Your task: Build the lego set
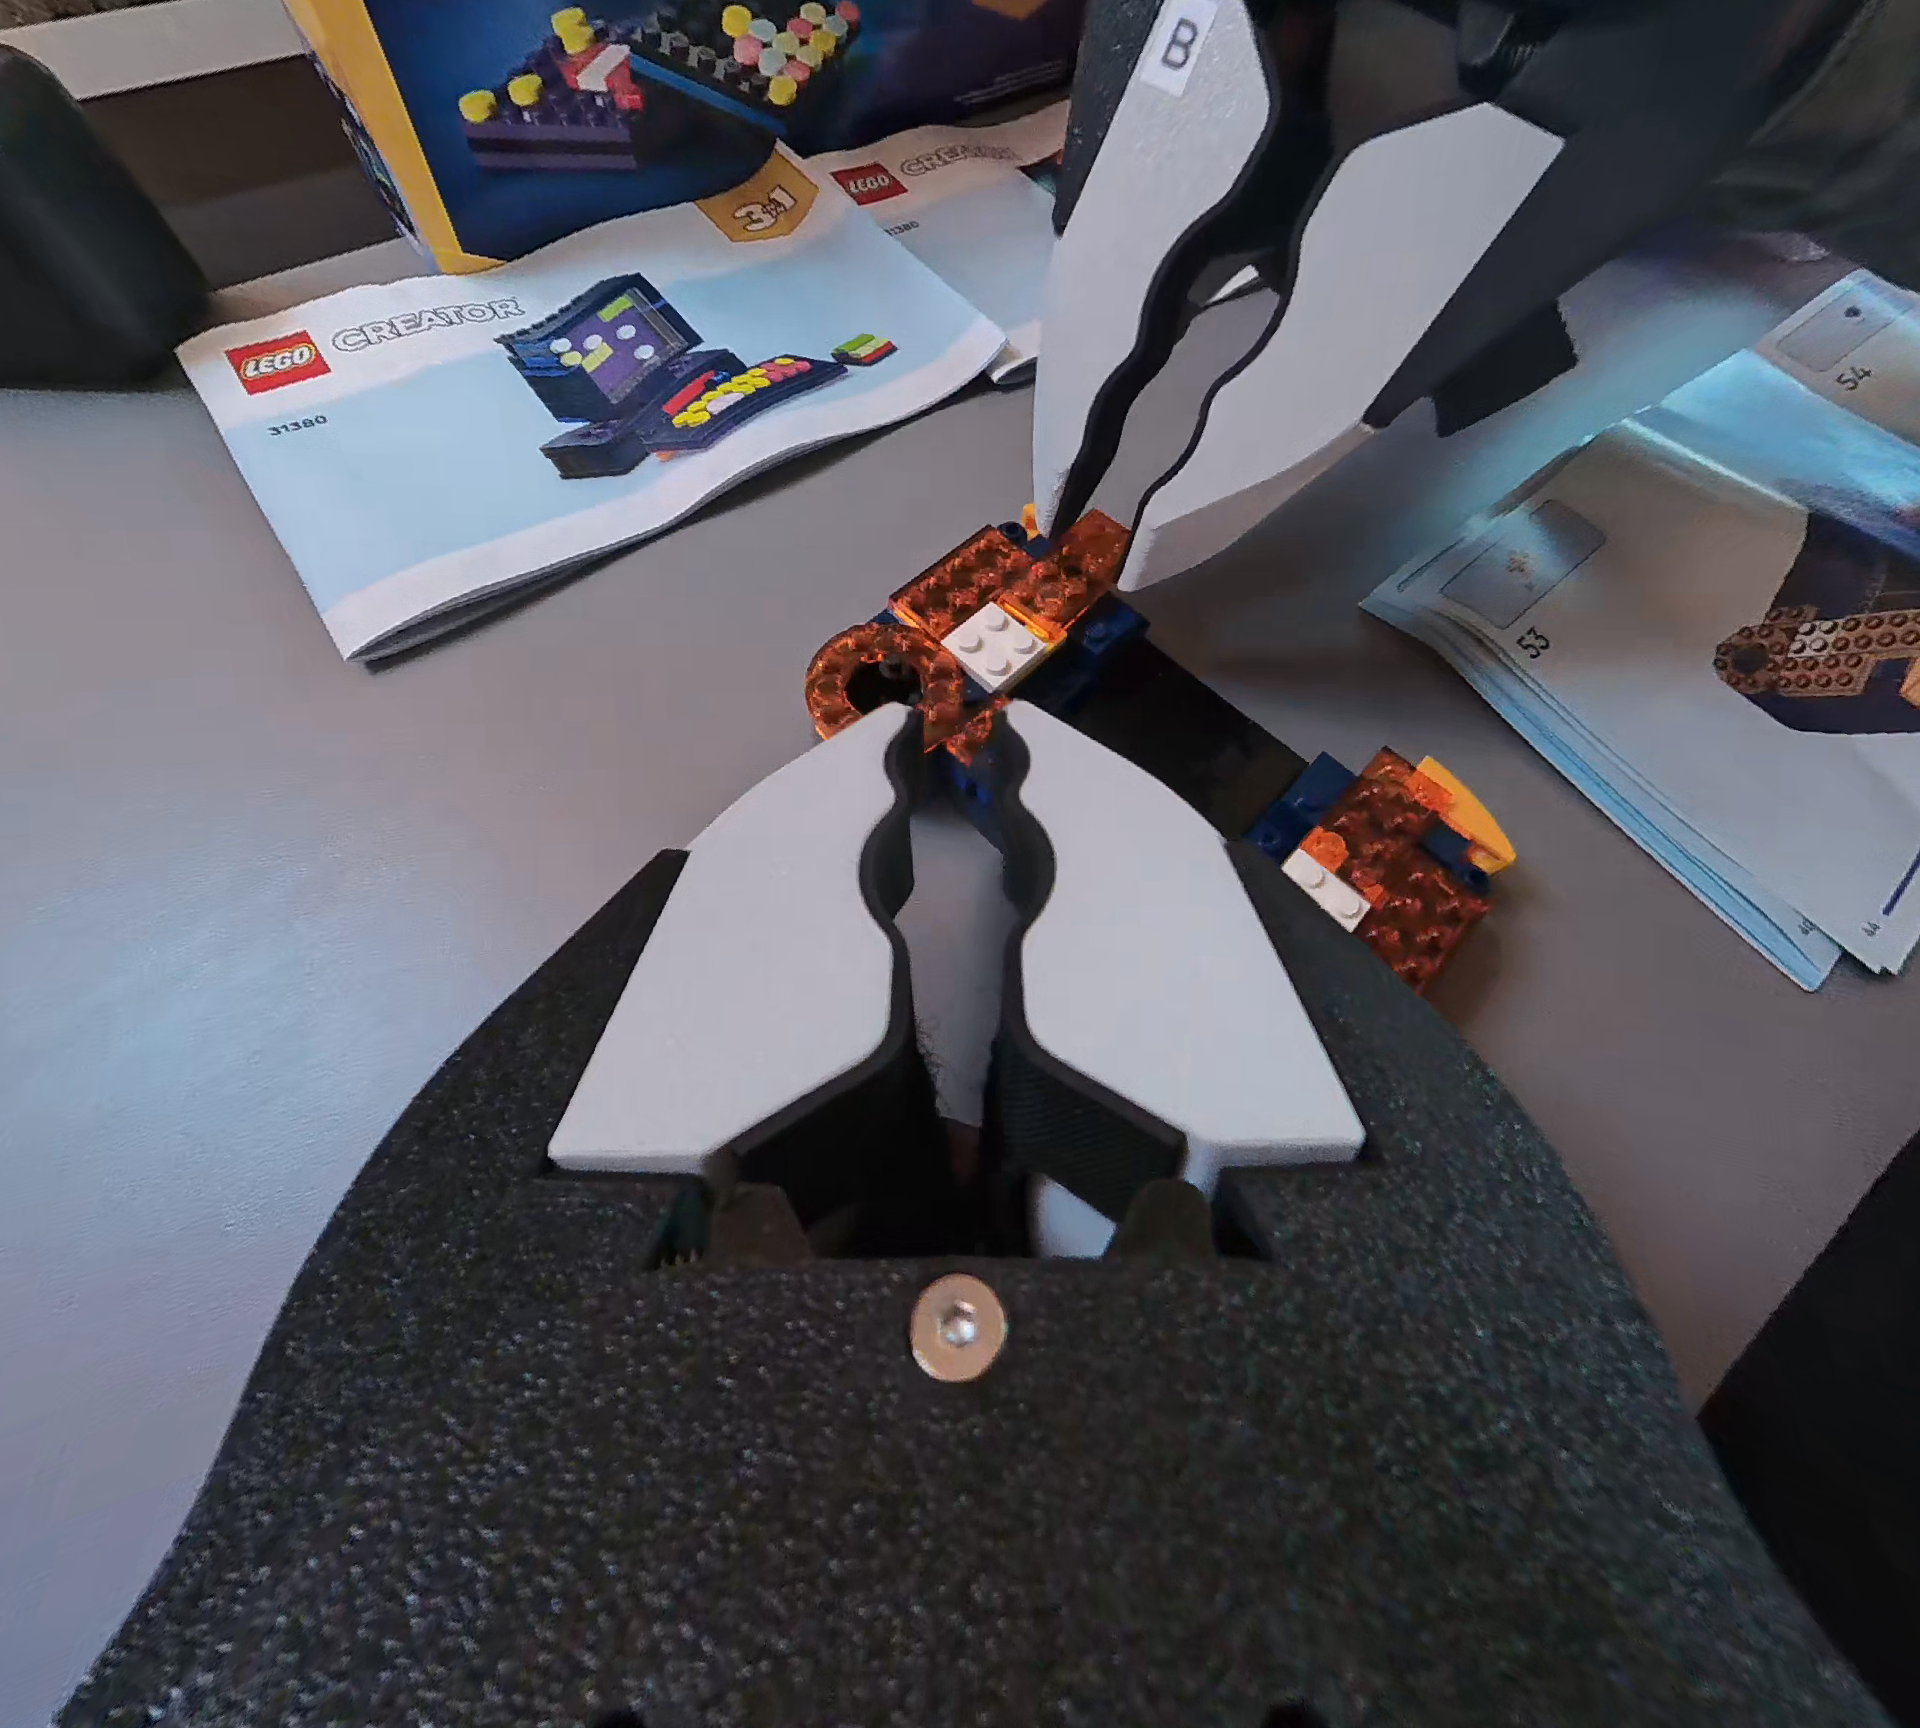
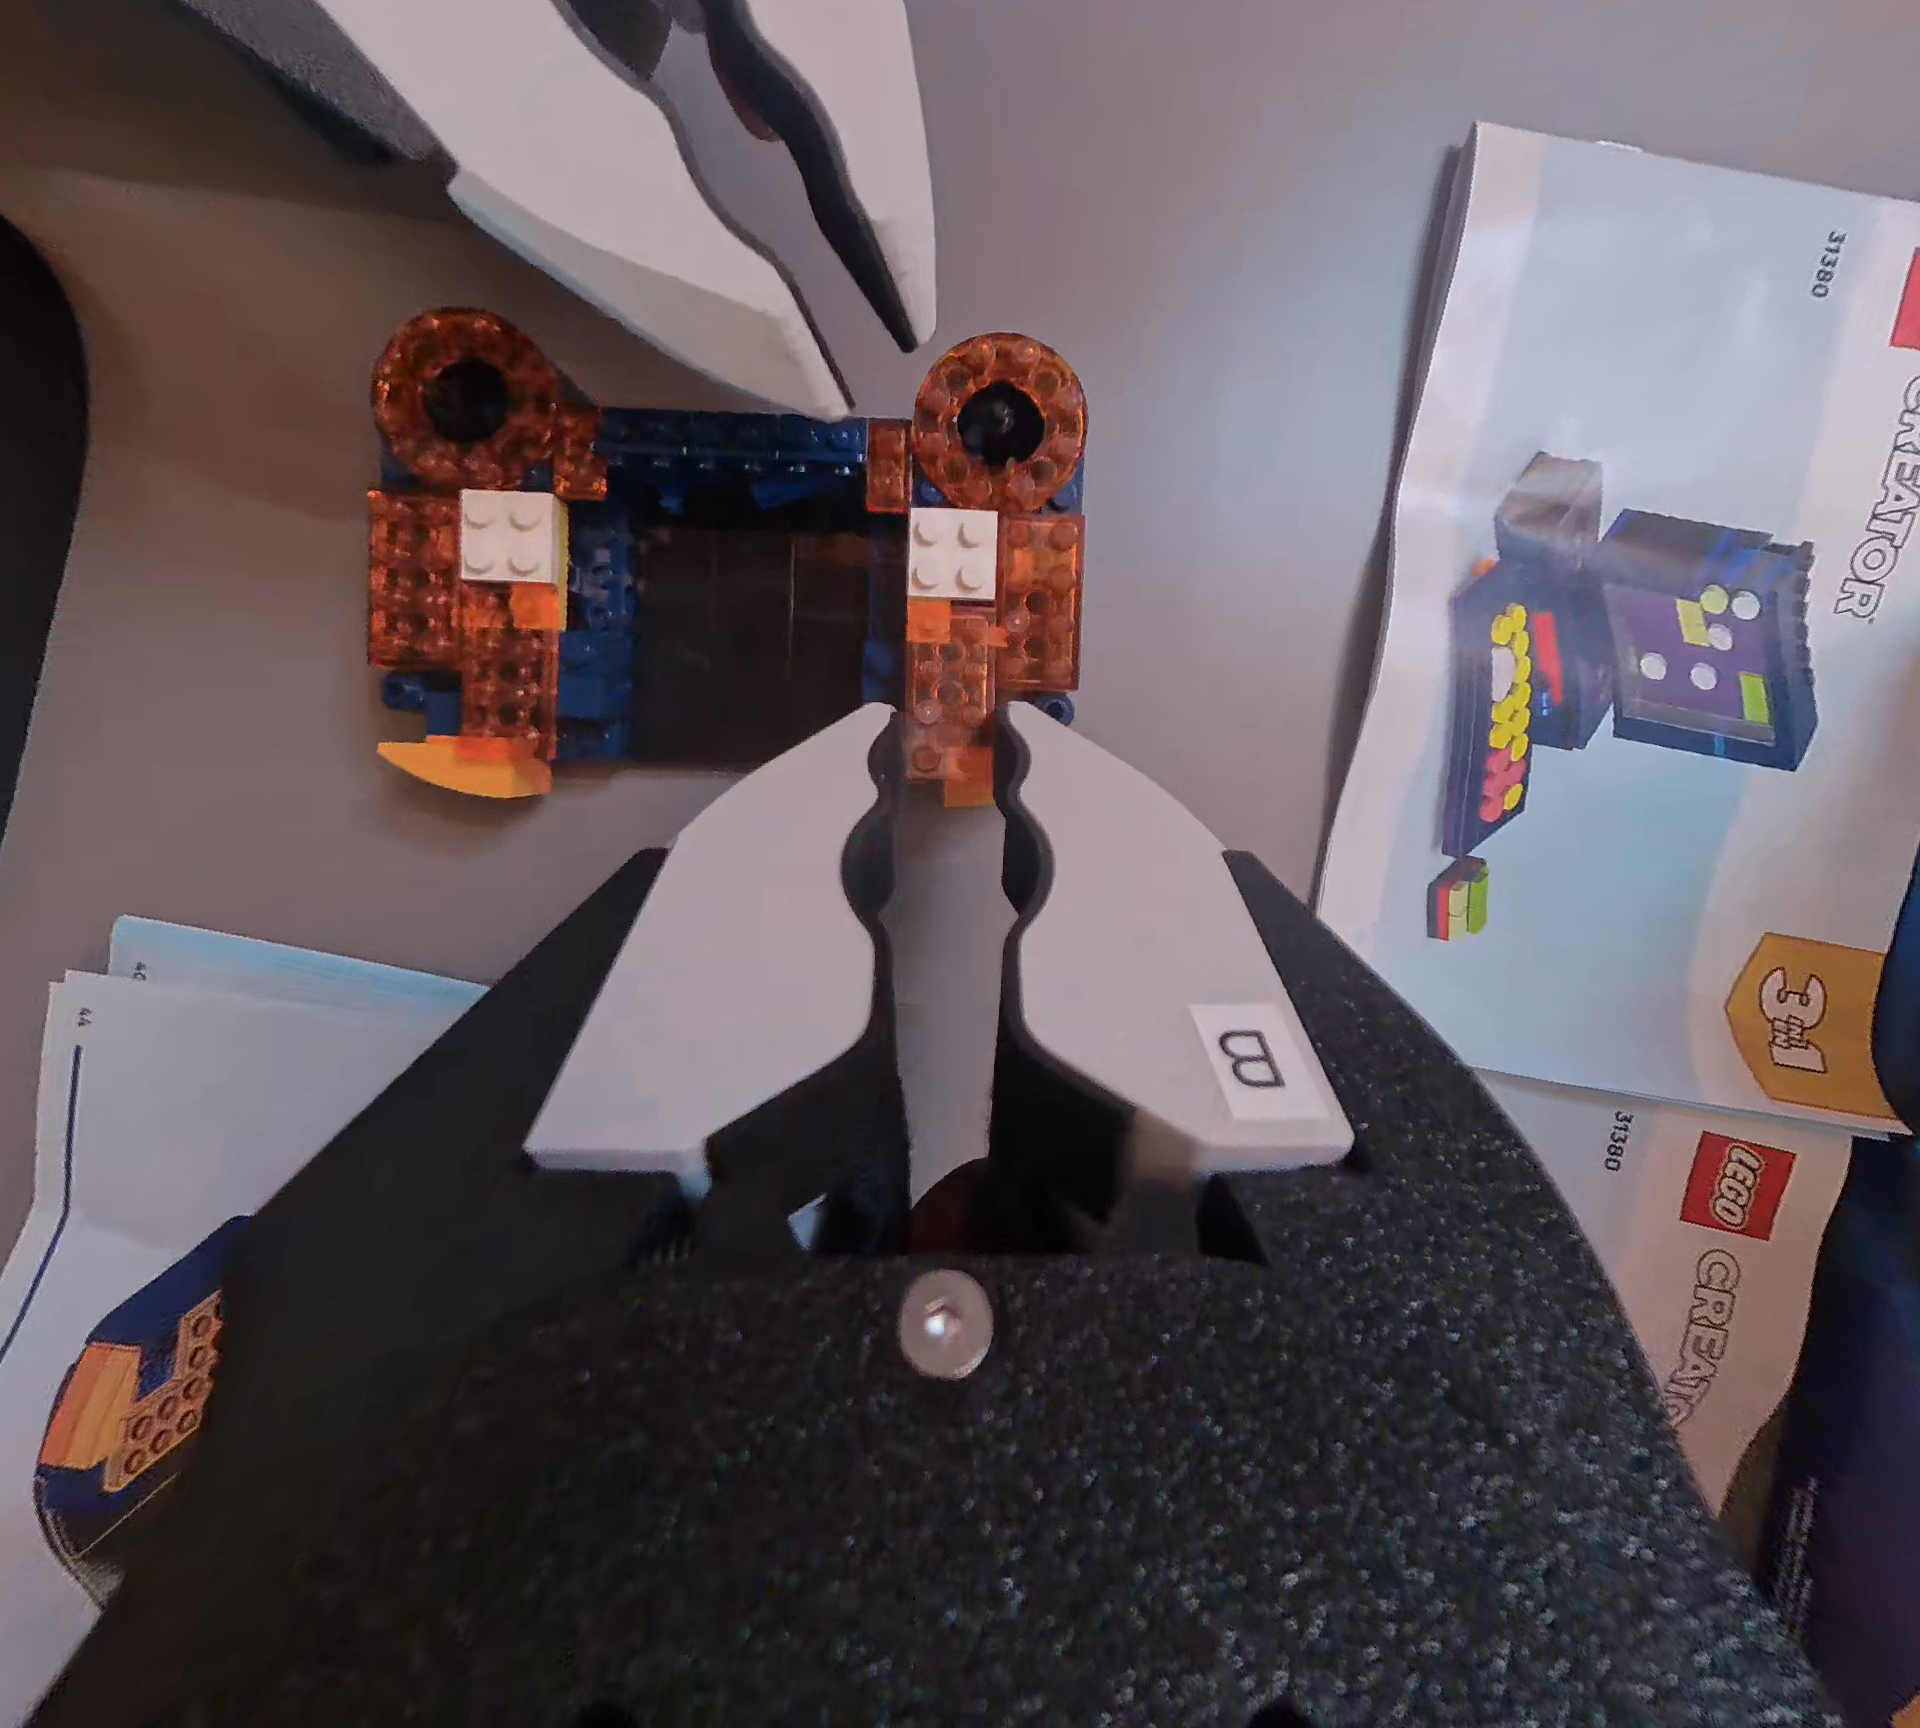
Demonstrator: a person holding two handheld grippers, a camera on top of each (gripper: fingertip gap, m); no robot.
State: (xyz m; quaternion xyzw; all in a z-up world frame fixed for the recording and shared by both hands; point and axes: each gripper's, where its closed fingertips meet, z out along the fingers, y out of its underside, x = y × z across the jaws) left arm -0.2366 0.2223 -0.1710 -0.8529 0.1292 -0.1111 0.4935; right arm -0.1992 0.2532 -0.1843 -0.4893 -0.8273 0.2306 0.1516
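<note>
- Showing the left wrist view: the left gripper (image 1: 961,728) is closed narrowly on the near edge of a brick model (image 1: 956,587), beside its orange ring. A translucent orange piece and dark blue bricks fill the space between its fingertips.
- The model lies flat on the grey counter (image 1: 312,951). A dark panel joins this half to a second orange-and-blue half nearer the open instruction pages (image 1: 1714,639).
- The right gripper (image 1: 1091,554) reaches down from above and pinches an orange plate (image 1: 1070,582) at the model's far end.
- A closed booklet (image 1: 582,431) and the toy box (image 1: 665,16) lie beyond, well apart from both grippers.
- Turning to the right wrist view: the right gripper's pads press on both long sides of the orange plate, which points straight out between them. The left gripper's tips, almost together, meet the blue top edge between the two rings.
- Handling, as a judgement: each grip takes only an edge, so even, straight pressure suits better than twisting. The counter should carry the model's weight, since the thin middle panel looks the likeliest place to flex.
</note>
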